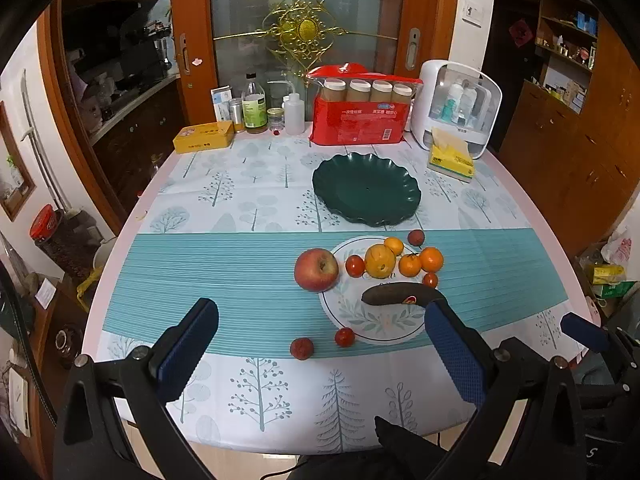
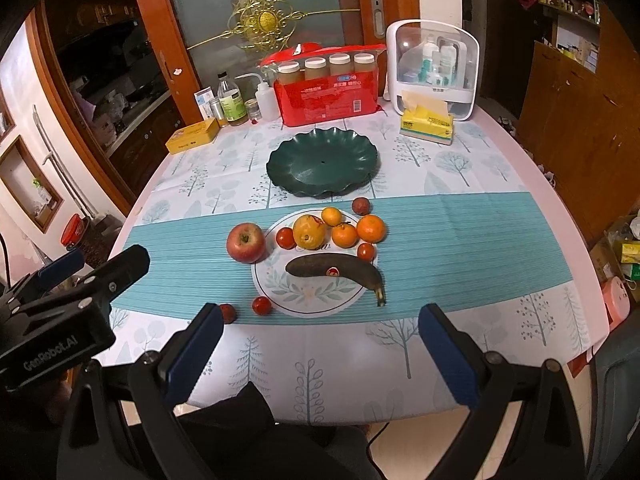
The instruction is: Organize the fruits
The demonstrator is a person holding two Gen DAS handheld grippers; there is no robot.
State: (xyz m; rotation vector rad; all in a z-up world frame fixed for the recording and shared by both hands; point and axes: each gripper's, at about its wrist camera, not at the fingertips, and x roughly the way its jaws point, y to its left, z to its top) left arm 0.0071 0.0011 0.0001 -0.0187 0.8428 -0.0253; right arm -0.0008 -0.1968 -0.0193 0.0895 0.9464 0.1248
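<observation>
A red apple (image 1: 316, 270) (image 2: 245, 242) lies just left of a white floral plate (image 1: 376, 322) (image 2: 308, 300). On the plate are a blackened banana (image 1: 400, 294) (image 2: 336, 272), a yellow-orange fruit (image 1: 380, 260) (image 2: 309, 232), tangerines (image 1: 431, 259) (image 2: 371, 228) and cherry tomatoes (image 1: 355, 265) (image 2: 285, 237). Another tomato (image 1: 345, 337) (image 2: 261, 305) and a small red fruit (image 1: 301, 348) (image 2: 228, 313) rest on the cloth nearer me. Behind them sits an empty dark green scalloped plate (image 1: 366, 190) (image 2: 322, 164). My left gripper (image 1: 320, 344) and right gripper (image 2: 322, 356) hover open over the near table edge, holding nothing.
Along the table's back stand a red package (image 1: 360, 120) topped with jars, a yellow tin (image 1: 204, 136), bottles (image 1: 255, 104), a white storage box (image 1: 456, 108) and a yellow tissue pack (image 1: 450, 158). Wooden cabinets flank the table.
</observation>
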